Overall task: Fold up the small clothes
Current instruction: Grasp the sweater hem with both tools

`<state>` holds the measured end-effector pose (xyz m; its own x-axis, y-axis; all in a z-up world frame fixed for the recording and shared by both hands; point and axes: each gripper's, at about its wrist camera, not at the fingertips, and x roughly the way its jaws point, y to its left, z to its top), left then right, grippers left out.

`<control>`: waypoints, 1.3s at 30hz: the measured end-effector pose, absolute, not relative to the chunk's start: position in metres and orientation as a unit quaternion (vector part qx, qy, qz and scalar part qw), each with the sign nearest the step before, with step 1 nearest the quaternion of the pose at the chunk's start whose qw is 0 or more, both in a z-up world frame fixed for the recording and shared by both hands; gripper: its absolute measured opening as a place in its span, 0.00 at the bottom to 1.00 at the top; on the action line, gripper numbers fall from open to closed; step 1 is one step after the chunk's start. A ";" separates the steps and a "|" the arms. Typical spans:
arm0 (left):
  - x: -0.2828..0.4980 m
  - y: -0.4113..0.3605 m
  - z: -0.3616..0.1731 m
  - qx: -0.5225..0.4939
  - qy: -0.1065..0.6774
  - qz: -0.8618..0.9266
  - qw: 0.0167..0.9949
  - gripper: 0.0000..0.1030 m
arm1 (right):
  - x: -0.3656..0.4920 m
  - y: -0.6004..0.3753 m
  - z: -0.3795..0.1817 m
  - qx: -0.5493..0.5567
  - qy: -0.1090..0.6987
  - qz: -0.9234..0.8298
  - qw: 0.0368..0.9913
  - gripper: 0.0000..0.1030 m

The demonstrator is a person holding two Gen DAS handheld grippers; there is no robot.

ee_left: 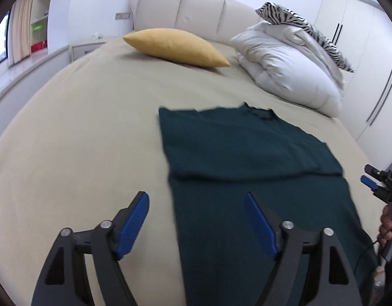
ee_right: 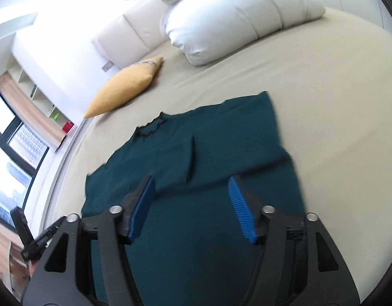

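A dark green garment (ee_left: 246, 168) lies flat on the beige bed sheet (ee_left: 81, 140), its neckline at the far end and both side parts folded inward. My left gripper (ee_left: 196, 199) is open and empty, hovering over the garment's near left edge. My right gripper (ee_right: 192, 183) is open and empty above the near half of the garment (ee_right: 208, 216). The right gripper also shows at the right edge of the left wrist view (ee_left: 374, 178). Part of the left gripper's body shows at the lower left of the right wrist view (ee_right: 38, 242).
A yellow cushion (ee_left: 175, 47) lies near the cream headboard (ee_left: 196, 5). A white duvet (ee_left: 285, 68) with a zebra-print pillow (ee_left: 297, 20) is piled at the far right. Wardrobe doors (ee_left: 361, 38) stand to the right, and a window with shelves (ee_right: 22, 132) stands to the left.
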<state>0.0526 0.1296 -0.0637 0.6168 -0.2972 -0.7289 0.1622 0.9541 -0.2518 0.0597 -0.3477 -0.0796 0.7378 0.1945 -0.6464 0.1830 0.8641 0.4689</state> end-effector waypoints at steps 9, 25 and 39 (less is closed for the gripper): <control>-0.066 0.175 -0.114 -0.259 0.514 -0.168 0.800 0.80 | -0.081 -0.357 -0.088 0.246 0.400 0.035 0.882 0.72; -0.113 0.158 -0.130 -0.272 0.576 -0.200 0.744 0.46 | -0.180 -0.393 -0.108 0.303 0.429 0.003 0.851 0.72; -0.113 0.155 -0.131 -0.260 0.583 -0.196 0.745 0.09 | -0.206 -0.416 -0.124 0.322 0.486 -0.009 0.813 0.69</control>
<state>-0.1129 0.1545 -0.1313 0.2444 -0.5944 -0.7661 -0.0121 0.7881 -0.6154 -0.2065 -0.4157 -0.1240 0.5280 0.2976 -0.7954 0.3273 0.7929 0.5139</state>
